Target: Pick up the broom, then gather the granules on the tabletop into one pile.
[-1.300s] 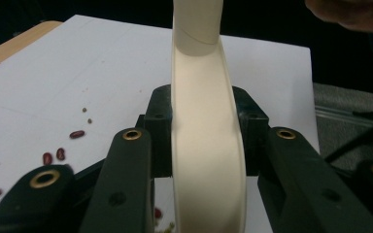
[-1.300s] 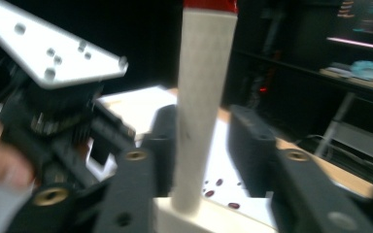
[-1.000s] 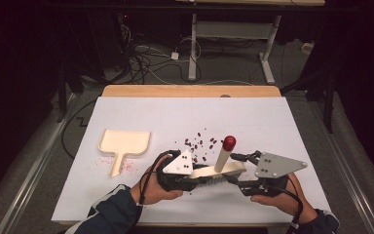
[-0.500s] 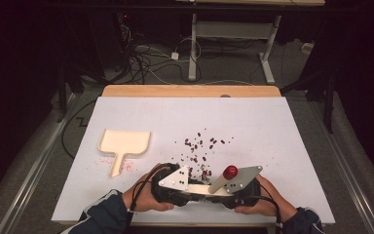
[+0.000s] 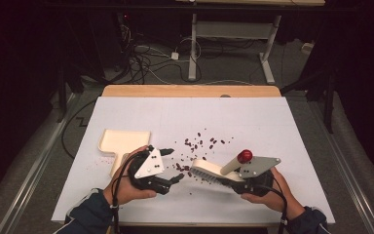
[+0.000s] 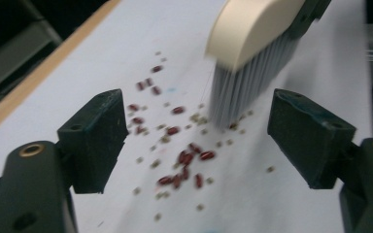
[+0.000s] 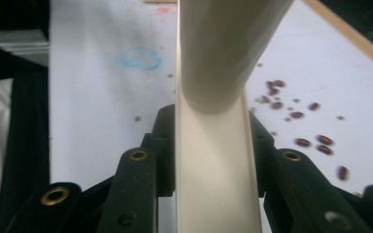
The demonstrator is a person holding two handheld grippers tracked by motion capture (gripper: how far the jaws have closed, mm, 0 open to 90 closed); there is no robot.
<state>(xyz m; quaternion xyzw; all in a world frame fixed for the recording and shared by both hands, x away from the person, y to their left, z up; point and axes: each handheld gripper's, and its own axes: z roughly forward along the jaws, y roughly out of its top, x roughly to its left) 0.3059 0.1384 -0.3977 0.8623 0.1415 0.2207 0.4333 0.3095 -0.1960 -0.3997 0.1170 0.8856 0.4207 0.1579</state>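
Two grippers work low over the white table (image 5: 282, 146), with a scatter of dark red beans (image 5: 202, 144) between and ahead of them. The right gripper (image 5: 233, 181) is clamped on the cream brush (image 5: 214, 171); in the right gripper view its jaws press both sides of the brush's flat cream handle (image 7: 213, 184), which runs up out of the frame. The brush's red knob (image 5: 245, 156) sticks up beside the gripper's grey plate, and its grey bristles (image 6: 238, 92) touch down among the beans at the near edge of the scatter.

The left gripper (image 5: 175, 168) has just been opening its jaws; they stand wide apart with nothing gripped, and a small clump of beans (image 6: 187, 167) lies on the table between them in the left gripper view. The brush head sits just ahead of those jaws, near the right one.

Left of the left hand (image 5: 126, 187), the cream dustpan (image 5: 121, 144) lies flat, its handle end partly hidden by that hand and gripper. Beans lie between the dustpan and the brush. Beyond the table's wooden far edge (image 5: 190, 90), cables and desk legs stand on the dark floor.
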